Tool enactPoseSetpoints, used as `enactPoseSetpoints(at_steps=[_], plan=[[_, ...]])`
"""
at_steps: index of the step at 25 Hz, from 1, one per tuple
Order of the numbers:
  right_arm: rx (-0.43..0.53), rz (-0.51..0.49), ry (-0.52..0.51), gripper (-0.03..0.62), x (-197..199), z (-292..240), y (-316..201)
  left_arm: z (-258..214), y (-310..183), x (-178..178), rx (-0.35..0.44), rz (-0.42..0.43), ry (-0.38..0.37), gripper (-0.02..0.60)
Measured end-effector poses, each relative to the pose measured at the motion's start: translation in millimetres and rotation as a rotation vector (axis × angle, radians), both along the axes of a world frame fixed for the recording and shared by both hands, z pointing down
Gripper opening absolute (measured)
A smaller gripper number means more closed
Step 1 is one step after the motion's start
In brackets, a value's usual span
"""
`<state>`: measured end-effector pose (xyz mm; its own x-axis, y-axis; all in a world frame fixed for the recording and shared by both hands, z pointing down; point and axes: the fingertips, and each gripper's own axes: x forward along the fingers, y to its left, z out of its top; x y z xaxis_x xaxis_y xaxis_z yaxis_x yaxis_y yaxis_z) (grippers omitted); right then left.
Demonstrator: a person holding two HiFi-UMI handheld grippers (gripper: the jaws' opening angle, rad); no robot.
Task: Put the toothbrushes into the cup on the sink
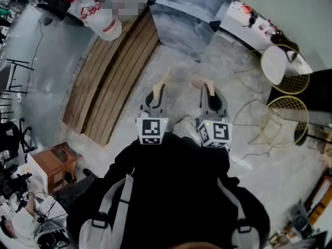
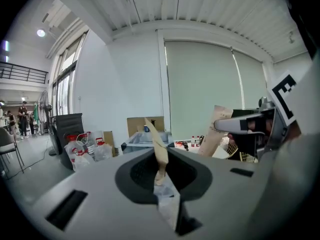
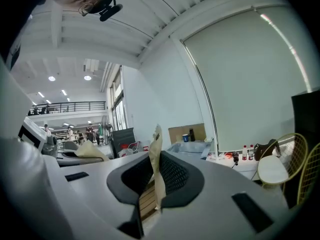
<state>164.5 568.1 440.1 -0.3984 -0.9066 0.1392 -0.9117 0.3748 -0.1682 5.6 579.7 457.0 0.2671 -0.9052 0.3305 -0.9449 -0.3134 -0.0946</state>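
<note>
I hold both grippers side by side in front of my chest, over a grey concrete floor. My left gripper (image 1: 157, 94) is shut on a flat tan paper packet (image 1: 164, 82) that sticks out past its jaws. The packet (image 2: 159, 151) stands upright in the left gripper (image 2: 161, 170). My right gripper (image 1: 208, 92) is shut on a second tan packet (image 1: 199, 82), a thin strip (image 3: 157, 159) on edge in the right gripper (image 3: 156, 180). A grey marbled basin (image 1: 188, 15) lies ahead. No cup shows beside it.
A slatted wooden pallet (image 1: 115, 71) lies on the floor at front left, with bagged water bottles (image 1: 100, 15) beyond it. Two wire chairs (image 1: 288, 119) and a white seat (image 1: 275, 64) stand at right. A small wooden box (image 1: 55, 165) sits at lower left. People stand far off.
</note>
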Motion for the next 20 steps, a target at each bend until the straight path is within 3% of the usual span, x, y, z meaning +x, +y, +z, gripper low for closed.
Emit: enactPoseSetpoints(at_steps=[13, 20], plan=[[0.011, -0.035, -0.007, 0.035, 41, 12, 0, 6, 16, 25, 0.029, -0.066, -0.016, 0.035], [0.041, -0.036, -0.026, 0.035, 46, 8, -7, 3, 8, 36, 0.065, -0.062, -0.029, 0.034]])
